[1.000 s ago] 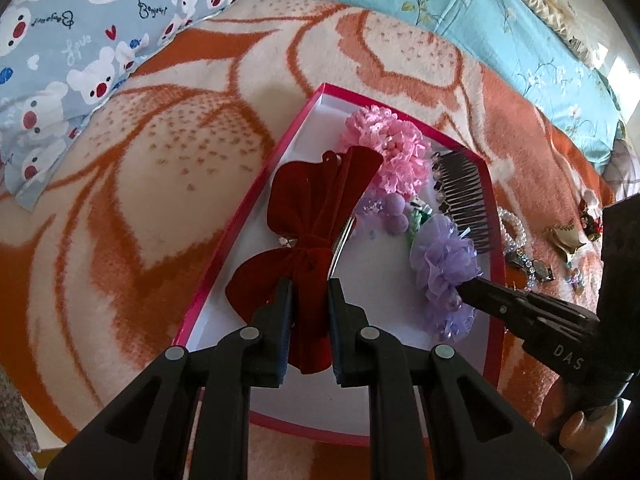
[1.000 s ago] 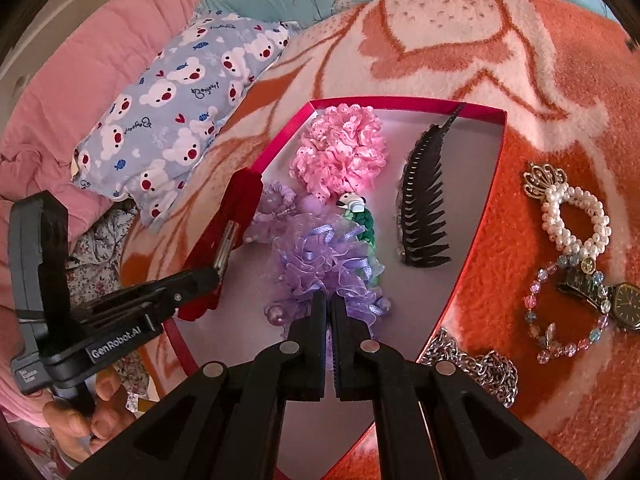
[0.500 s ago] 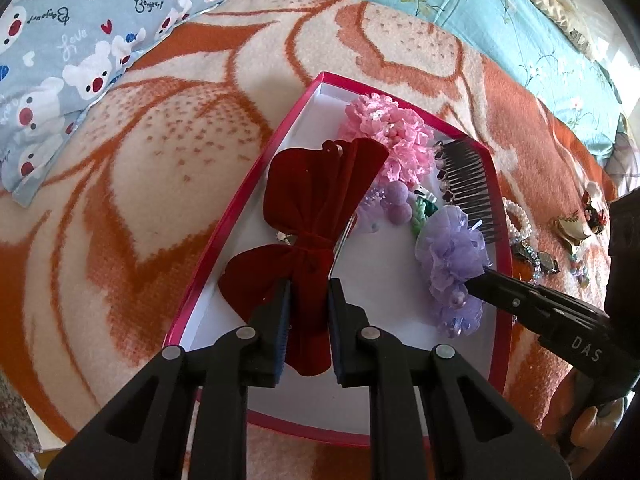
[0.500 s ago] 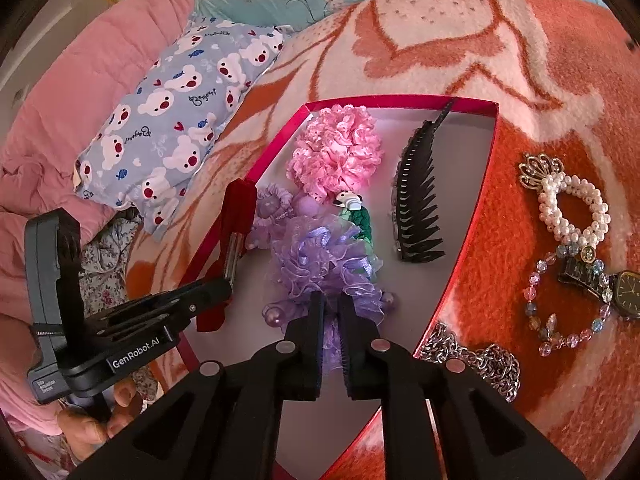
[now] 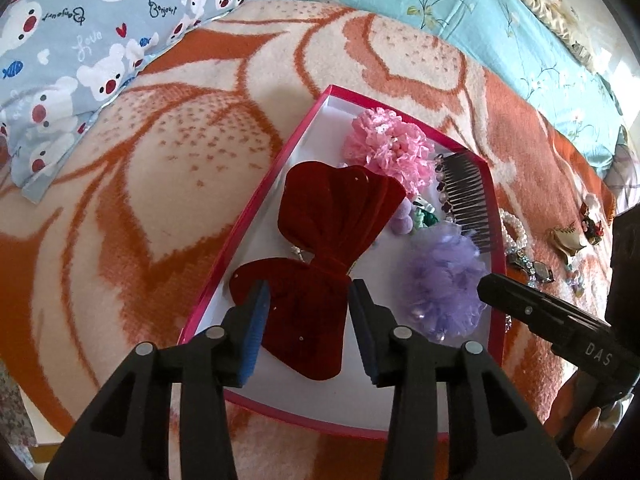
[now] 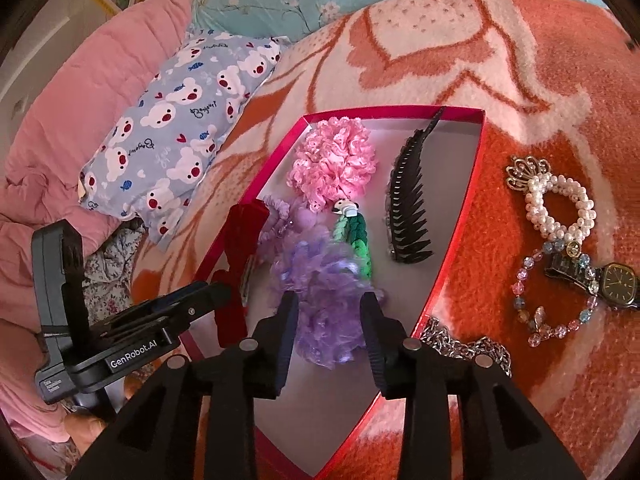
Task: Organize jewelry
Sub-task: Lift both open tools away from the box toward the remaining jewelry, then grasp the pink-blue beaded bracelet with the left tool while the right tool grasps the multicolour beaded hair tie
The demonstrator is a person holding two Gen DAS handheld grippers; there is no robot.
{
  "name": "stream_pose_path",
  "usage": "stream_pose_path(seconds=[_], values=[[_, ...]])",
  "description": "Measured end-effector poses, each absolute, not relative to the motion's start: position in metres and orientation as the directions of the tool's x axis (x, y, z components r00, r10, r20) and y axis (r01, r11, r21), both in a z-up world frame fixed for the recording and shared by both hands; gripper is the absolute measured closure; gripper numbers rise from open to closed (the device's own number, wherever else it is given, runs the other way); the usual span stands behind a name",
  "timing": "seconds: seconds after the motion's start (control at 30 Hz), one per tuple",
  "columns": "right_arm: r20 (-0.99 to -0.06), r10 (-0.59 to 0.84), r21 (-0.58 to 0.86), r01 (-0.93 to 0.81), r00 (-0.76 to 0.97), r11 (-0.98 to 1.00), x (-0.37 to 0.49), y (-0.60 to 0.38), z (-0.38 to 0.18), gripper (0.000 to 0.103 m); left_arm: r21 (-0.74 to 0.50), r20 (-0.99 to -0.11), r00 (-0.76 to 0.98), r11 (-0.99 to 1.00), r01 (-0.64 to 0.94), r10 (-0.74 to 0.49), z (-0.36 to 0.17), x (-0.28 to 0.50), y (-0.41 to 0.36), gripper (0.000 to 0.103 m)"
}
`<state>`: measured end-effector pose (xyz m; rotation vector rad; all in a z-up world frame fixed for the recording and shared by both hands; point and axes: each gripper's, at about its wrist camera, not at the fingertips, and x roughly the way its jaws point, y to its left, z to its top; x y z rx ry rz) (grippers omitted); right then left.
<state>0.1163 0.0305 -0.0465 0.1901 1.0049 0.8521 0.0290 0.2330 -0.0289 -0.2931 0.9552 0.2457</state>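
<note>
Box half filled, both grippers letting go of their pieces

The red bow (image 5: 320, 256) and the purple flower (image 6: 320, 292) lie in the red box (image 6: 460, 216), bow at the left, flower near the middle, beyond them the pink flower (image 6: 336, 164), a green braided tie (image 6: 356, 240) and the black comb (image 6: 408, 208). To the right, on the orange blanket (image 6: 520, 92), the pearl bracelet (image 6: 560, 204), bead bracelet (image 6: 536, 300), watch (image 6: 616, 284) and silver chain (image 6: 460, 348) are left to store. A second ago both grippers pinched their pieces; now the left gripper (image 5: 310, 316) has its jaws opening, pads clear of the bow between them, and the right gripper (image 6: 330, 320) has its jaws opening around the purple flower, which has settled lower.
</note>
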Motion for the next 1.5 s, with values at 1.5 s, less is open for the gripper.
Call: stream_pose_path(seconds=[1.5], values=[[-0.643, 0.534, 0.479, -0.257, 0.548, 0.84, 0.103, -0.213, -0.031, 0.061, -0.163, -0.806, 0.582, 0.985, -0.048, -0.106, 0.003, 0.032, 0.082, 0.053]])
